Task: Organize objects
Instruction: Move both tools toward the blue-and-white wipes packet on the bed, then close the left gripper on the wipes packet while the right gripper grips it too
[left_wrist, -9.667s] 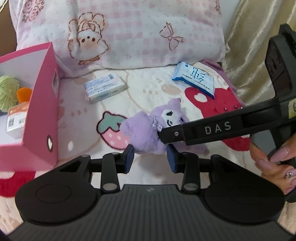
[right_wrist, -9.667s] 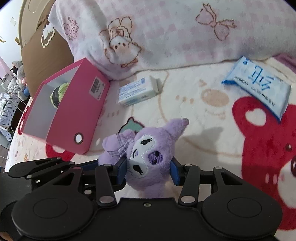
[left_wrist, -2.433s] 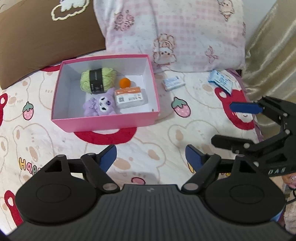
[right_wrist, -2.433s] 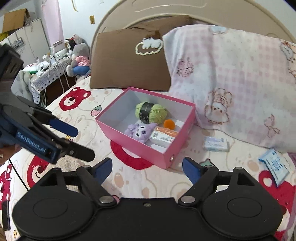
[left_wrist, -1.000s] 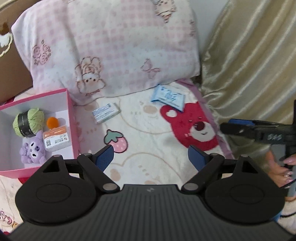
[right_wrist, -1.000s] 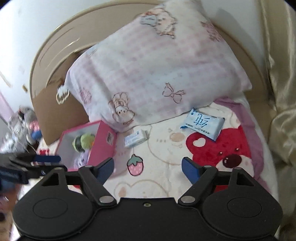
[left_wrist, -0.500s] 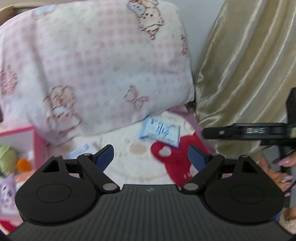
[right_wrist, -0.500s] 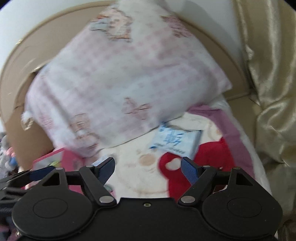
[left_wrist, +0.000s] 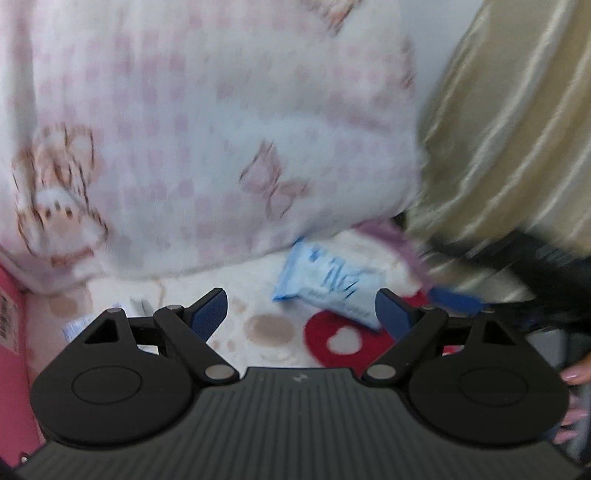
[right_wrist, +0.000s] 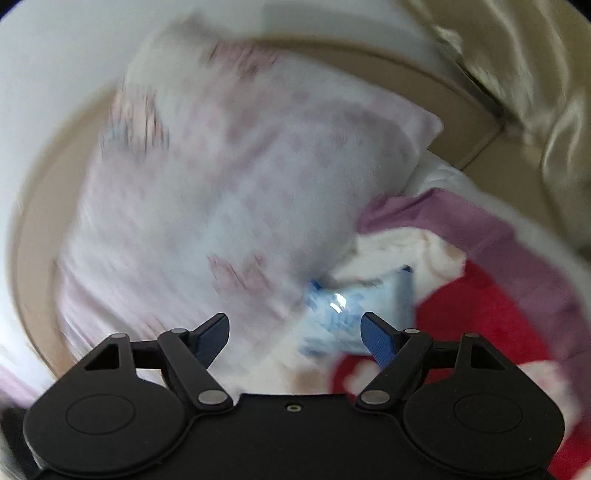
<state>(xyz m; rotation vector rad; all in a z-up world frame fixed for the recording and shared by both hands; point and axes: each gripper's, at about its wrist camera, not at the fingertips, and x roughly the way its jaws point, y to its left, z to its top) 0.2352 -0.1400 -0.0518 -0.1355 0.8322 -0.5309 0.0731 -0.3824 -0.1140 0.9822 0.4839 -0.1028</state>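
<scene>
A blue and white tissue pack (left_wrist: 328, 288) lies on the bear-print blanket at the foot of the pink checked pillow. My left gripper (left_wrist: 301, 314) is open and empty, just short of the pack. My right gripper (right_wrist: 295, 334) is open and empty too, with the same pack (right_wrist: 354, 314) right ahead between its fingertips. In the left wrist view the right gripper's blue fingertip (left_wrist: 456, 297) shows blurred at the right, close to the pack. A small white and blue packet (left_wrist: 79, 326) lies at the left, partly hidden behind my left finger. The pink box edge (left_wrist: 11, 314) shows at the far left.
The pink checked pillow (left_wrist: 203, 147) stands close behind the pack. A gold curtain (left_wrist: 509, 129) hangs at the right. The beige headboard (right_wrist: 454, 110) curves behind the pillow. A purple blanket border (right_wrist: 480, 229) runs along the right. Both views are motion-blurred.
Both grippers have swung right and closed in on the tissue pack, which now looms larger. The pink box has slid almost out of the left view. Both stay open.
</scene>
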